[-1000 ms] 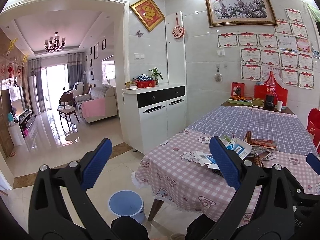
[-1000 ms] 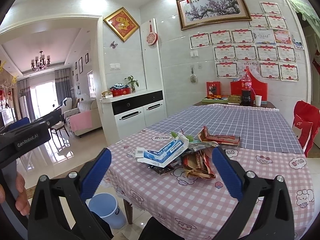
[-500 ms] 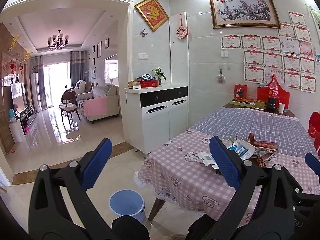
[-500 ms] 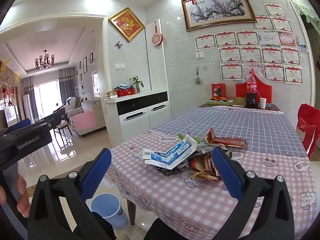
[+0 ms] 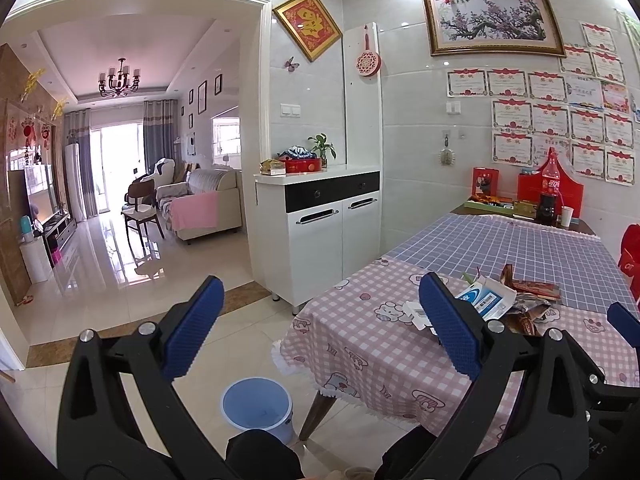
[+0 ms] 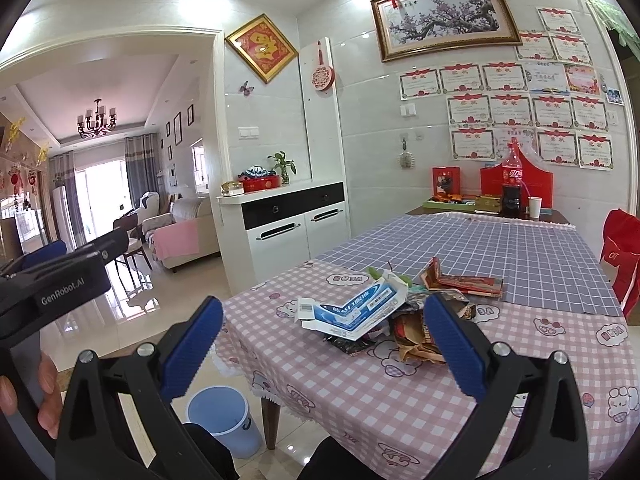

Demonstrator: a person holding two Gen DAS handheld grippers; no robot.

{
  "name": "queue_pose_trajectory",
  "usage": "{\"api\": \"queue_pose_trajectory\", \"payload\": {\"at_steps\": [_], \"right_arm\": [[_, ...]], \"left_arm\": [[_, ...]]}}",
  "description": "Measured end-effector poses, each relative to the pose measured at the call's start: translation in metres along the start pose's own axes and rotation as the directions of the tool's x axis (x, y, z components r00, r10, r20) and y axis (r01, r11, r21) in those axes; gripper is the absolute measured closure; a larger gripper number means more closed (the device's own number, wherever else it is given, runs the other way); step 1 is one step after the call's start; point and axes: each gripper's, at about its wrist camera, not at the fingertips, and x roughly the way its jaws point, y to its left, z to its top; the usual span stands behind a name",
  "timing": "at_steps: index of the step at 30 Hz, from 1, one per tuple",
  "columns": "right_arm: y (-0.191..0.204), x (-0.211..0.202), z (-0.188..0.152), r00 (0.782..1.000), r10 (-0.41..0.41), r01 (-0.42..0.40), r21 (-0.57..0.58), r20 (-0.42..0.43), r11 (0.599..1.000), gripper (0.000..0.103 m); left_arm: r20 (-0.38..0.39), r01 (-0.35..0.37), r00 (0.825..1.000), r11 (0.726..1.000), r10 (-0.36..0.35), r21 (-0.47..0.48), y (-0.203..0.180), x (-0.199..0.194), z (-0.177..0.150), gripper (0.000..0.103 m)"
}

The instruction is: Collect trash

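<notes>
Table [image 6: 440, 392]: pink check cloth near, blue check cloth far.
On it: trash pile [image 6: 384, 316], bottle [image 6: 512, 184], cup [image 6: 534, 206].
Floor [image 5: 132, 280]: blue bin [image 5: 258, 408].

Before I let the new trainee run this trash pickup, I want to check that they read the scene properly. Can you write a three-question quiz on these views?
1. True or false: the blue bucket stands on the floor by the corner of the table.
2. What is the topmost item in the trash pile: A) a flattened blue and white carton, B) a glass jar, C) a sponge?
3. Fill in: the left gripper and the right gripper are both ____ and hold nothing.

Key: 1 true; 2 A; 3 open.
</notes>
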Motion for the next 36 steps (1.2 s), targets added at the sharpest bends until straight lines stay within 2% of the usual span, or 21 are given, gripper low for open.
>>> {"api": "queue_pose_trajectory", "payload": {"at_steps": [36], "right_arm": [[0.0055, 0.0051, 0.0017, 0.999, 0.03, -0.03, -0.005, -0.01, 1.0, 0.004]], "left_arm": [[-0.002, -0.006, 1.0, 1.0, 0.006, -0.004, 0.0054, 0.0025, 0.0001, 0.007]]}}
